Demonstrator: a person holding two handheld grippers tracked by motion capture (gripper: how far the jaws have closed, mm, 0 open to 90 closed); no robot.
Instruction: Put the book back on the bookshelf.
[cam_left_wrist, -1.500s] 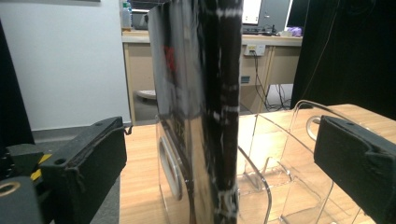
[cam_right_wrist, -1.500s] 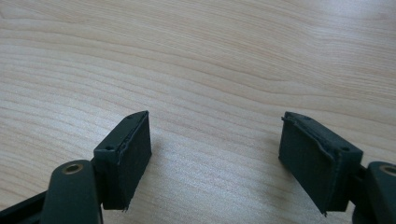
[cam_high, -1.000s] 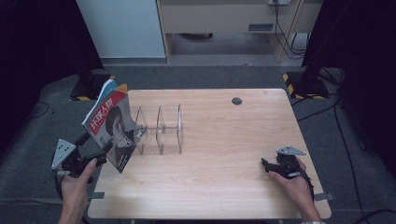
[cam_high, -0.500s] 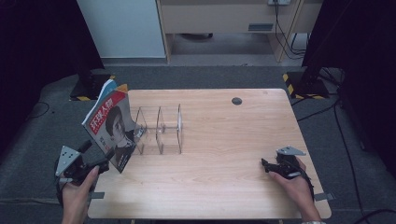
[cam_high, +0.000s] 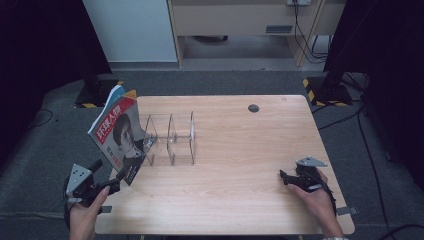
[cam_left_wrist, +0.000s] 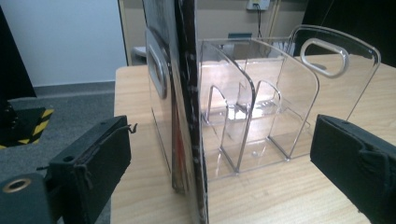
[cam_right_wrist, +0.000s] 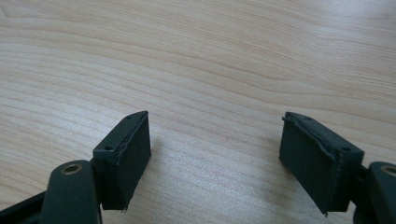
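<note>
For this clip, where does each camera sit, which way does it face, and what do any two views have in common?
High view: above the person's side, facing forward and down on the table; forearms, left gripper, right gripper.
Left gripper view: on the left gripper, jaws open, facing the magazine and clear rack.
Right gripper view: on the right gripper, jaws open over bare wood.
Shared: the high and left gripper views both show magazine and rack.
</note>
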